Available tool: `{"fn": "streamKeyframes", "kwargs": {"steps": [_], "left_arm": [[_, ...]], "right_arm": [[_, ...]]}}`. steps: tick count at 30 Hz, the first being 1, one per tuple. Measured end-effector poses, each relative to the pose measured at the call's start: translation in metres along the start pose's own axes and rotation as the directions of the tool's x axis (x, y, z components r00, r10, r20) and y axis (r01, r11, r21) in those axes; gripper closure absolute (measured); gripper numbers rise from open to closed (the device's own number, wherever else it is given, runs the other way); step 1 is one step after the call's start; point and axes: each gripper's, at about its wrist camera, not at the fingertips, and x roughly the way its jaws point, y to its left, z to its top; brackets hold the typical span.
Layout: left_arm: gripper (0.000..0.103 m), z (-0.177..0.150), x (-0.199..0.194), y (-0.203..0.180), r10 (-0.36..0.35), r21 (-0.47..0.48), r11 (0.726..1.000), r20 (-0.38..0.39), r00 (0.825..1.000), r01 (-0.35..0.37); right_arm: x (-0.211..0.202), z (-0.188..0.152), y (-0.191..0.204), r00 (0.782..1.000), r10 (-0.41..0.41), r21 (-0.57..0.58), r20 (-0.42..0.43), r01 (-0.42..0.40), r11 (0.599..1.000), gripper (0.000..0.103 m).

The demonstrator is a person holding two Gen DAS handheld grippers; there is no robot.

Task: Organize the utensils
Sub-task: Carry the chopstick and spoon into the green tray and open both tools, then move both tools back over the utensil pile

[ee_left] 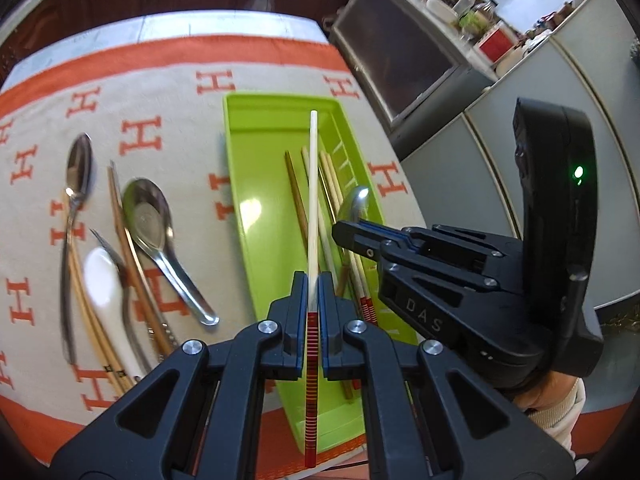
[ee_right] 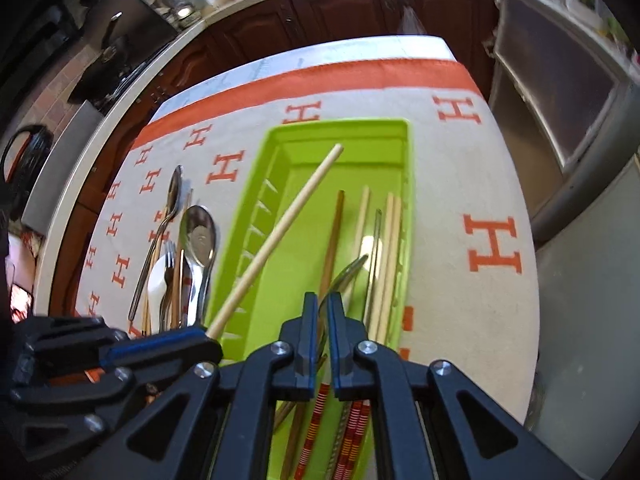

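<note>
My left gripper [ee_left: 313, 280] is shut on a cream chopstick [ee_left: 313, 200] with a red-striped handle and holds it over the green tray [ee_left: 248, 184]; the chopstick also shows in the right wrist view [ee_right: 280, 236]. My right gripper [ee_right: 323, 300] is shut on a metal spoon [ee_right: 346, 270] above the tray [ee_right: 280, 168], and shows in the left wrist view [ee_left: 340, 230]. Several chopsticks [ee_right: 390, 248] lie in the tray's right side.
On the orange-and-cream H-patterned cloth [ee_left: 168, 92] left of the tray lie metal spoons [ee_left: 150, 216], a white spoon [ee_left: 102, 276], a fork and wooden chopsticks [ee_left: 128, 248]. Cabinets [ee_left: 400, 64] and a counter stand beyond the table's right edge.
</note>
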Motion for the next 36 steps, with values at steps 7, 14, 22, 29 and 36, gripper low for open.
{"fn": "streamKeyframes", "kwargs": {"steps": [7,14,22,29,36], "left_arm": [[0.1,0.0,0.013,0.003,0.015,-0.025,1.0,-0.02,1.0,-0.016],[0.099,-0.005,0.003,0.006,0.055,0.005,0.998,-0.005,0.998,-0.055],[0.099,-0.019,-0.014,0.028,0.129,0.001,0.992,0.019,0.991,-0.129],[0.099,-0.028,-0.041,0.064,0.23,-0.03,0.973,0.086,0.969,-0.228],[0.099,-0.043,-0.071,0.096,0.251,-0.041,0.968,0.147,0.957,-0.248]], "right_arm": [[-0.016,-0.007,-0.014,0.998,-0.009,0.128,0.063,0.0,0.992,0.08],[-0.025,-0.024,-0.007,0.996,0.024,0.155,0.087,-0.038,0.987,0.08],[-0.023,-0.033,0.012,0.995,0.054,0.138,0.082,-0.064,0.988,0.08],[-0.016,-0.038,0.032,0.995,0.075,0.108,0.066,-0.082,0.991,0.08],[-0.012,-0.038,0.053,0.993,0.108,0.073,0.055,-0.112,0.991,0.08]]}}
